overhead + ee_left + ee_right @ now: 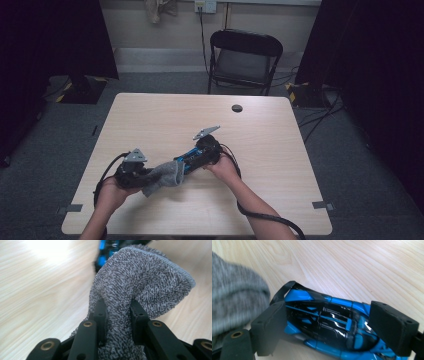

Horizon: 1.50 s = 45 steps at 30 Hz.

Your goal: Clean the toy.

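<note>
Left claw (pixel 145 172) clamped on grey cloth (pixel 140 285); right claw (pixel 192 159) gripping blue toy car (pixel 329 325), both near the worktop's (pixel 260 150) near edge. Best to steady the car, wipe in short strokes, keep cloth bunched firmly.

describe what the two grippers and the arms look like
Both grippers are black. The left gripper and right gripper each carry a grey three-cornered plate on top and trail a thick black cable. The fingers are blocky black pads on linkages with brass-coloured rivets. The forearms are bare, with no sleeves in sight.
</note>
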{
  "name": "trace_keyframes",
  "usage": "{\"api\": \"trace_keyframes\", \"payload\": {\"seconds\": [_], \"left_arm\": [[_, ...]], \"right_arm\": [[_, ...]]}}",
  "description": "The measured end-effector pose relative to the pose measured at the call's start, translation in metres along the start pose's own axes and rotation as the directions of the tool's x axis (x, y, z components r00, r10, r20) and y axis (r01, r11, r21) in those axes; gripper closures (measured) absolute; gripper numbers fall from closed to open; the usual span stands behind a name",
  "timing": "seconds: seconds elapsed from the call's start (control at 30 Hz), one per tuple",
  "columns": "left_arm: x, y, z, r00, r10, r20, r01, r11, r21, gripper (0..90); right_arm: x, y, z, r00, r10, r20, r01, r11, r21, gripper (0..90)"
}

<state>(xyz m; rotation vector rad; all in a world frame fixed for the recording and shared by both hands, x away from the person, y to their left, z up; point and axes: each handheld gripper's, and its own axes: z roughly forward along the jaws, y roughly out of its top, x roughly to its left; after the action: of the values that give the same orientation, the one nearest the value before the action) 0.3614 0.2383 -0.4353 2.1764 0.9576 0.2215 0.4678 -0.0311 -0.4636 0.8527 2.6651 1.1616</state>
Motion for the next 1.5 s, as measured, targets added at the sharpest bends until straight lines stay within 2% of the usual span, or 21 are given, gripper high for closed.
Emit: {"api": "trace_keyframes", "payload": {"seconds": [0.07, 0.17, 0.2, 0.27, 0.4, 0.47, 0.5, 0.57, 0.67, 0.73, 0.8, 0.83, 0.9, 0.97, 1.07, 1.13, 1.2, 1.33, 1.37, 1.4, 1.5], "left_arm": [[0.004, -0.003, -0.005, 0.9993, -0.008, -0.038, 0.007, 0.9999, -0.011, 71.7], [0.013, -0.008, -0.006, 0.9962, -0.04, -0.077, 0.039, 0.9991, -0.018, 71.5], [0.015, -0.01, -0.005, 0.9947, -0.046, -0.092, 0.047, 0.9989, 0.002, 71.5], [0.018, -0.012, -0.001, 0.9923, -0.056, -0.111, 0.057, 0.9983, 0.012, 71.0], [0.022, -0.015, 0.006, 0.9917, -0.062, -0.113, 0.065, 0.9975, 0.026, 68.9], [0.022, -0.015, 0.009, 0.9926, -0.067, -0.101, 0.072, 0.9966, 0.04, 66.2], [0.022, -0.015, 0.011, 0.9927, -0.071, -0.098, 0.074, 0.9966, 0.035, 63.0], [0.022, -0.015, 0.012, 0.9903, -0.073, -0.119, 0.076, 0.9968, 0.024, 47.7], [0.025, -0.014, 0.013, 0.9878, -0.105, -0.115, 0.105, 0.9945, -0.006, 32.8], [0.027, -0.013, 0.015, 0.9874, -0.12, -0.103, 0.12, 0.9927, -0.001, 28.7], [0.028, -0.012, 0.018, 0.982, -0.16, -0.101, 0.163, 0.9864, 0.023, 26.3], [0.027, -0.011, 0.019, 0.9804, -0.159, -0.116, 0.163, 0.9864, 0.023, 21.3], [0.025, -0.009, 0.02, 0.9832, -0.135, -0.123, 0.14, 0.9897, 0.031, 16.6], [0.024, -0.007, 0.019, 0.9853, -0.137, -0.103, 0.14, 0.9899, 0.023, 18.2], [0.024, -0.005, 0.017, 0.9923, -0.107, -0.063, 0.107, 0.9943, 0.001, 22.5], [0.024, -0.006, 0.016, 0.9924, -0.102, -0.068, 0.102, 0.9948, -0.01, 21.9], [0.024, -0.006, 0.016, 0.9931, -0.095, -0.069, 0.095, 0.9955, -0.005, 21.5], [0.025, -0.003, 0.015, 0.9932, -0.091, -0.072, 0.089, 0.9955, -0.032, 21.0], [0.024, -0.002, 0.015, 0.9951, -0.075, -0.065, 0.072, 0.9968, -0.034, 21.6], [0.022, -0.001, 0.016, 0.998, -0.039, -0.05, 0.037, 0.9986, -0.038, 22.0], [0.018, 0.002, 0.021, 0.9998, -0.008, -0.017, 0.007, 0.9998, -0.02, 26.2]], "right_arm": [[0.002, 0.0, 0.003, 1.0, -0.008, -0.004, 0.008, 1.0, 0.006, 15.0], [0.004, -0.001, 0.006, 0.9997, -0.022, 0.008, 0.021, 1.0, 0.013, 15.0], [0.004, -0.002, 0.007, 0.9995, -0.03, 0.012, 0.03, 1.0, 0.005, 14.9], [0.005, -0.003, 0.007, 0.999, -0.042, 0.017, 0.042, 0.999, 0.003, 14.4], [0.006, -0.007, 0.009, 0.9922, -0.105, 0.067, 0.104, 0.994, 0.017, 13.3], [0.005, -0.008, 0.008, 0.992, -0.106, 0.069, 0.105, 0.994, 0.014, 13.1], [0.004, -0.009, 0.008, 0.993, -0.098, 0.066, 0.097, 0.995, 0.013, 13.1], [0.003, -0.009, 0.007, 0.9934, -0.094, 0.066, 0.093, 0.996, 0.014, 12.9], [0.001, -0.007, 0.008, 0.9934, -0.102, 0.054, 0.1, 0.994, 0.032, 12.9], [0.001, -0.004, 0.009, 0.9927, -0.112, 0.045, 0.11, 0.993, 0.046, 12.4], [0.0, -0.003, 0.011, 0.9917, -0.123, 0.038, 0.12, 0.991, 0.057, 9.1], [-0.001, -0.002, 0.012, 0.9924, -0.119, 0.03, 0.117, 0.991, 0.062, 7.8], [-0.003, -0.003, 0.013, 0.9926, -0.119, 0.023, 0.118, 0.992, 0.054, 6.6], [-0.004, -0.005, 0.014, 0.994, -0.108, 0.02, 0.107, 0.994, 0.035, 5.5], [-0.006, -0.01, 0.015, 0.9937, -0.112, 0.011, 0.112, 0.994, -0.006, 4.7], [-0.006, -0.012, 0.015, 0.9939, -0.11, 0.008, 0.11, 0.993, -0.029, 4.7], [-0.006, -0.012, 0.015, 0.9943, -0.107, 0.009, 0.107, 0.994, -0.028, 4.7], [-0.007, -0.014, 0.015, 0.9948, -0.102, 0.006, 0.102, 0.994, -0.043, 4.8], [-0.007, -0.014, 0.015, 0.995, -0.1, 0.005, 0.1, 0.994, -0.047, 4.8], [-0.007, -0.015, 0.015, 0.9949, -0.101, 0.005, 0.101, 0.994, -0.052, 4.8], [-0.007, -0.017, 0.015, 0.9954, -0.096, 0.007, 0.096, 0.993, -0.067, 4.7]]}}
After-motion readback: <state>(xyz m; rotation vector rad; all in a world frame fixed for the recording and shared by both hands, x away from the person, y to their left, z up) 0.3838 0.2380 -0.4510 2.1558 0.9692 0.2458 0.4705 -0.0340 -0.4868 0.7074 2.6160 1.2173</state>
